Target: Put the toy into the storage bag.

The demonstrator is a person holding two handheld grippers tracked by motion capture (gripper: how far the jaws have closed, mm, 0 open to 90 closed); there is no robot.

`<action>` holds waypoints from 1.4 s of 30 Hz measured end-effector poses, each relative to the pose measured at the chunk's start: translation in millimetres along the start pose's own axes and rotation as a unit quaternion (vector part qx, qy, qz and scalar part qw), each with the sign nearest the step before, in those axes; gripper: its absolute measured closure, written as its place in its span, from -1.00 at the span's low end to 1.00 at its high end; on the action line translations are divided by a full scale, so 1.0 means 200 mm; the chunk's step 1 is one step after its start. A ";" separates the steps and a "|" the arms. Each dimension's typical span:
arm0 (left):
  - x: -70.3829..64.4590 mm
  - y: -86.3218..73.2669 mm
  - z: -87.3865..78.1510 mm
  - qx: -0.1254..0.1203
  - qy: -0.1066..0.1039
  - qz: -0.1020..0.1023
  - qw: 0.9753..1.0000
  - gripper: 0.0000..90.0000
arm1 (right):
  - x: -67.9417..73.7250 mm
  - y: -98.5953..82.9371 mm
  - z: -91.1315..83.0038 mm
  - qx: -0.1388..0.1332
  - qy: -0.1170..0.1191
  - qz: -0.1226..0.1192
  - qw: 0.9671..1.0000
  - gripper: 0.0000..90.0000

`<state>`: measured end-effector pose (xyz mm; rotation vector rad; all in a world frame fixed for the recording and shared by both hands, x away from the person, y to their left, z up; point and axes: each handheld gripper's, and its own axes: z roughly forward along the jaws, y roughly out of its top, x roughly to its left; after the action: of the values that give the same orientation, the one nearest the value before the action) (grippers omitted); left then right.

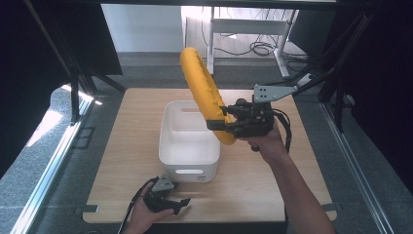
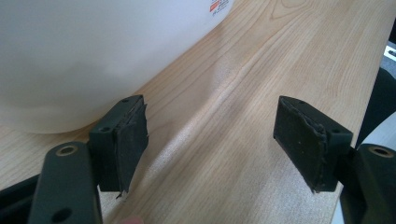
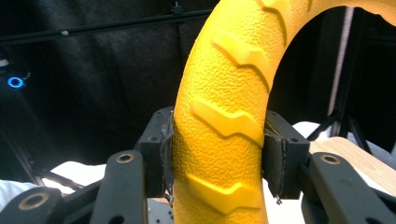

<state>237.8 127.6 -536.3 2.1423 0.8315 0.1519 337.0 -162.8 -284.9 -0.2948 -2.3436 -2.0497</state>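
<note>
Holding a yellow ring [image 1: 204, 92] aloft, the right gripper [image 1: 220, 124] pinches it near its lower end, above the right rim of a white bin [image 1: 189, 158] that sits in the middle of a wooden table [image 1: 122, 146]. In the right gripper view the two black jaws press against either side of the ring's [image 3: 224, 135] textured yellow band, which carries raised tread marks and curves up and away over the top of the picture. Seen from above, the ring stands on edge, its long axis slanting from the gripper up and back toward the far left, so most of it hangs over the bin's open mouth. The bin lies just left of and below the right gripper. The left gripper [image 1: 178, 204] rests low on the table near the bin's front corner, jaws spread wide with nothing between them, the bin's white wall [image 2: 93, 56] close ahead. The right hand is the one placed to lower the ring inside.
</note>
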 end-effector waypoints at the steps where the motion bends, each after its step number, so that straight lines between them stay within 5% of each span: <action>1: 0.00 0.00 0.00 0.000 0.000 0.000 1.000 -0.42 | 0.01 0.00 0.02 0.001 0.006 -0.002 1.000 0.14; 23: 0.00 0.00 0.00 0.002 -0.002 0.000 1.000 -0.42 | 0.02 -0.04 0.20 0.018 0.053 0.004 0.998 0.14; 42: 0.00 0.00 0.00 0.001 0.000 0.001 1.000 -0.42 | -0.01 -0.12 0.29 0.047 0.067 0.021 0.996 0.14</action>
<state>237.5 127.3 -536.4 2.1457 0.8297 0.1528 341.6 -109.7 -317.0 -0.1967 -2.3237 -1.8723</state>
